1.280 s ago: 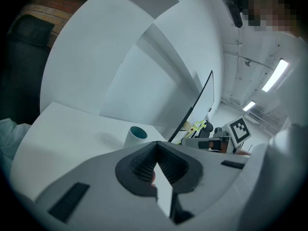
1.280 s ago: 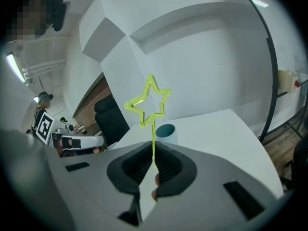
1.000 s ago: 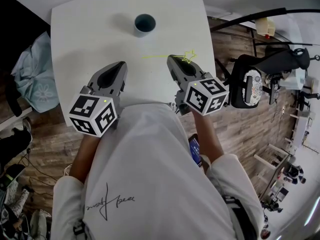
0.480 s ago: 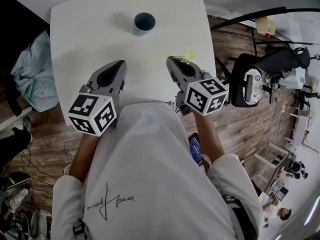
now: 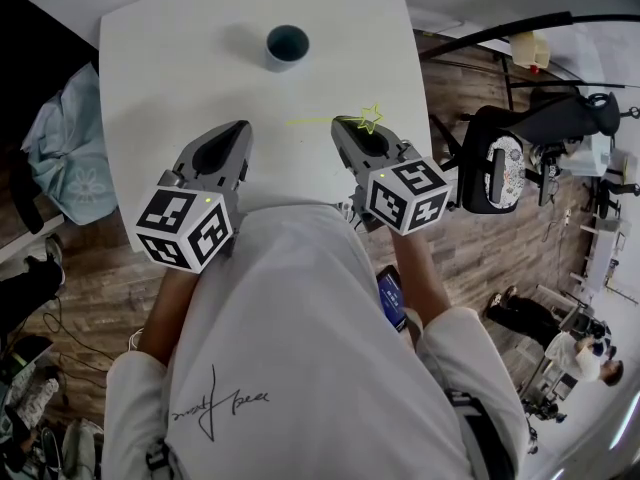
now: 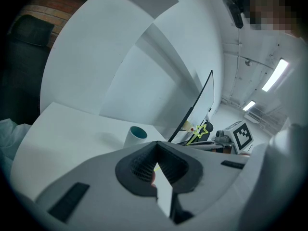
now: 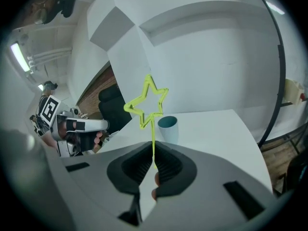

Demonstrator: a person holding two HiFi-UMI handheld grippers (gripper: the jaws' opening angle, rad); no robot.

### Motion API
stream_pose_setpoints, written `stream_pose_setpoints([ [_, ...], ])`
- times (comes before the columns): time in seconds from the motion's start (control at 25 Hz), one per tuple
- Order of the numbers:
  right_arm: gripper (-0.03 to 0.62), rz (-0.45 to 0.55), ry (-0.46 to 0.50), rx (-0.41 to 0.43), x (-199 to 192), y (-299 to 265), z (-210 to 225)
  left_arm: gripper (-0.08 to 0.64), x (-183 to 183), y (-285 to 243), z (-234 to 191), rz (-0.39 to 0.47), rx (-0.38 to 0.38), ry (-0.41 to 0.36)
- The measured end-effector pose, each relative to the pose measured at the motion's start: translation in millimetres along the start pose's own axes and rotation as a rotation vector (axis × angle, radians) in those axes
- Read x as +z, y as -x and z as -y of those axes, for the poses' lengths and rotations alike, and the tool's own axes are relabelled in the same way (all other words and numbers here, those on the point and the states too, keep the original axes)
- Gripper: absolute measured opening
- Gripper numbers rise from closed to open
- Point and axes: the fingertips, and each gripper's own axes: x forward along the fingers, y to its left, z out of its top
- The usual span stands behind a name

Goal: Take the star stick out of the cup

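The yellow-green wire star stick [image 7: 147,102] is out of the cup. Its shaft is pinched in the right claw [image 7: 153,153], above the white desk [image 5: 170,78]. The pale, teal-lined cup [image 5: 287,46] stands at 10 o'clock from the star, well apart. The left claw [image 6: 155,148] is pressed together and holds nothing.

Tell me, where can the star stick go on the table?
The table is bare left of the cup, right of it, and on its near side, as far as the left gripper and right gripper. It is crowded only at that near edge, where the right gripper holds the star stick.
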Motion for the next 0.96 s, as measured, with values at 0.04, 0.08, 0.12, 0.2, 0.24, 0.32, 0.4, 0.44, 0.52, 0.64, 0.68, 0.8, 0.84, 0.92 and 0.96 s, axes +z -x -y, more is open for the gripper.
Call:
stream_pose_setpoints([
  [0.04,0.020,0.000,0.002,0.002,-0.1,-0.1,-0.4,0.004,0.0,-0.1,0.1,0.000,0.000,0.000],
  [0.08,0.020,0.002,0.001,0.004,0.1,0.0,-0.7,0.003,-0.1,-0.1,0.2,0.000,0.000,0.000],
  [0.12,0.020,0.004,0.000,0.007,0.4,0.2,-1.1,0.003,-0.3,-0.1,0.5,0.001,-0.001,0.000],
  [0.2,0.020,0.007,0.001,0.010,0.7,1.2,-2.3,0.003,-0.5,0.5,1.6,0.001,-0.002,-0.002],
  [0.24,0.020,0.007,0.002,0.012,0.8,1.8,-3.0,0.004,-0.5,1.0,2.3,0.002,-0.002,-0.003],
  [0.32,0.020,0.007,0.002,0.017,0.8,2.6,-4.2,0.003,-0.5,1.6,3.1,0.002,-0.003,-0.004],
  [0.4,0.020,0.007,0.001,0.024,0.8,2.2,-4.7,0.003,-0.4,1.4,2.9,0.002,-0.003,-0.003],
  [0.44,0.020,0.007,0.000,0.025,0.6,1.8,-4.6,0.004,-0.5,1.0,2.7,0.002,-0.003,-0.003],
  [0.52,0.020,0.005,-0.002,0.025,-0.5,1.3,-4.1,0.005,-1.1,0.6,2.6,0.001,-0.004,-0.001],
  [0.64,0.020,0.000,-0.007,0.027,-2.6,1.1,-4.2,0.003,-2.1,0.7,2.6,-0.002,-0.004,0.001],
  [0.68,0.020,-0.002,-0.008,0.029,-3.1,1.1,-4.7,0.004,-2.3,0.8,2.7,-0.002,-0.004,0.002],
  [0.8,0.020,-0.005,-0.008,0.036,-3.7,0.5,-6.1,0.005,-2.3,0.7,3.1,-0.004,-0.005,0.001],
  [0.84,0.020,-0.007,-0.009,0.038,-3.9,0.1,-6.4,0.003,-2.2,0.5,3.0,-0.004,-0.005,0.001],
  [0.92,0.020,-0.011,-0.011,0.043,-4.4,-0.8,-6.8,0.004,-1.9,0.1,2.7,-0.005,-0.007,0.003],
  [0.96,0.020,-0.013,-0.012,0.045,-4.5,-1.3,-7.0,0.004,-1.8,-0.1,2.6,-0.005,-0.007,0.003],
])
